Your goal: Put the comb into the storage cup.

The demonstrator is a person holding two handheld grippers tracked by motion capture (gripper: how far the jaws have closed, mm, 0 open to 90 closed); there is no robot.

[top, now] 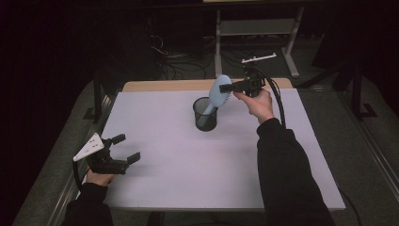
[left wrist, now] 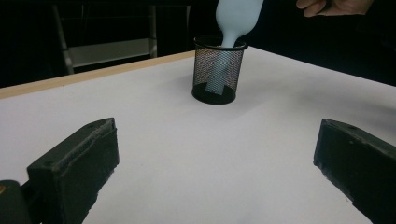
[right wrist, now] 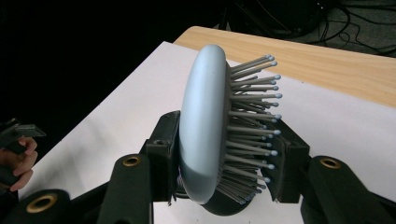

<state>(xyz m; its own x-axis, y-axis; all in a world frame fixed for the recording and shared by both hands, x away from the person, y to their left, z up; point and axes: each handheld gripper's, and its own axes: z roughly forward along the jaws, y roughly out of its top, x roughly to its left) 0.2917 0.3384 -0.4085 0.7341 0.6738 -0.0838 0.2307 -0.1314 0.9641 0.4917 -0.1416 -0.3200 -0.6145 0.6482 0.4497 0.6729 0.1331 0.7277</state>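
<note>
Right gripper (right wrist: 224,158) jaws clamp smooth oval hairbrush (right wrist: 205,126) w/ handle in mesh cup (top: 205,114).

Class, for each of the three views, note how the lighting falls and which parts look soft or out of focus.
High view: the white table is lit, its surroundings dark. Left gripper view: near fingers soft, mesh cup sharper. Right gripper view: hairbrush bristles crisp, its pale back evenly lit, background murky.

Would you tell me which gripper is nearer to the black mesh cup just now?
Right. The right gripper is above the mesh cup, clamped on the hairbrush standing in it; the left gripper sits open near the table's front-left corner.
</note>
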